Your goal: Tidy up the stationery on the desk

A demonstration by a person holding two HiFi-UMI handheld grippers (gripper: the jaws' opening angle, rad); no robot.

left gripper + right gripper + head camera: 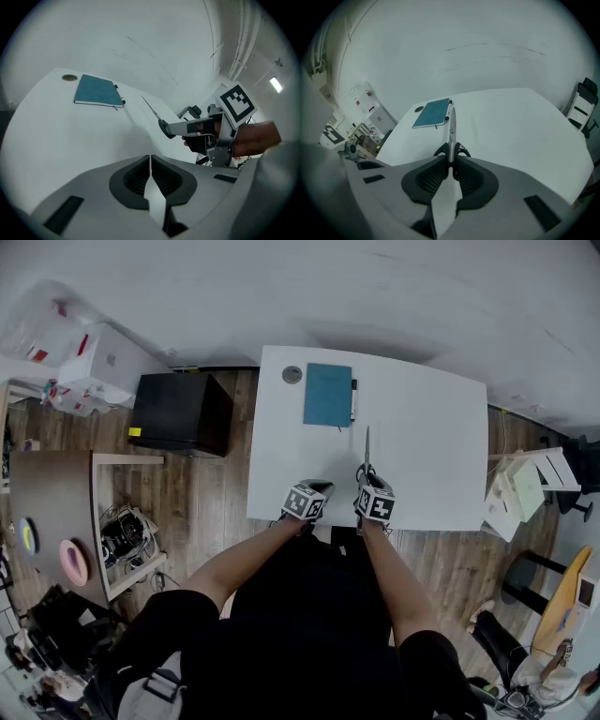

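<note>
Right tool (451, 164) pinches scissors (451, 133) over desk (431, 446), near front edge; left tool (150, 161) pressed together

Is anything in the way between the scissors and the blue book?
No. Only bare white table lies between the scissors, held by the right gripper, and the teal notebook. A pen lies along the notebook's right edge.

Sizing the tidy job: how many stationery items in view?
3: teal notebook at the desk's far edge, pen along its right side, scissors held in the right gripper. More may be hidden.
</note>
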